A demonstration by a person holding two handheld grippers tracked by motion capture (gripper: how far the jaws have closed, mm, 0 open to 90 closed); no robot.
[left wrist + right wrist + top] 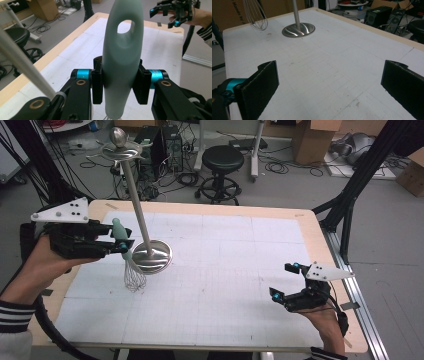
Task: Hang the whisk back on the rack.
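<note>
The whisk (126, 257) hangs off the tabletop (225, 270) at its left side, just beside the steel stand (145, 227), its pale green handle (122, 57) clamped between the jaws of the left gripper (120, 242). Its long axis runs close to upright with a slight tilt: the handle end, with its hanging hole, points up, and the wire loops (134, 279) point down toward the tabletop, hovering near the stand's round base (151, 256). In the left gripper view the pads press the handle at its thick middle from both sides.

The right gripper (287, 285) rests low at the tabletop's right edge, well apart from the work, its jaws spread wide with nothing between them.

The likely job is hanging the whisk by its hole on the hooks near the top (120, 151) of the stand. The risks as I judge them: the handle is smooth and tapered, so it could slide or twist in the jaws when lifted. The wires or the gripper could knock the thin pole (136, 200), and with nothing steadying the base the stand might rock or tip. The hole is small and the hook high, so a poor approach angle could miss it, and letting go early would drop the whisk.
</note>
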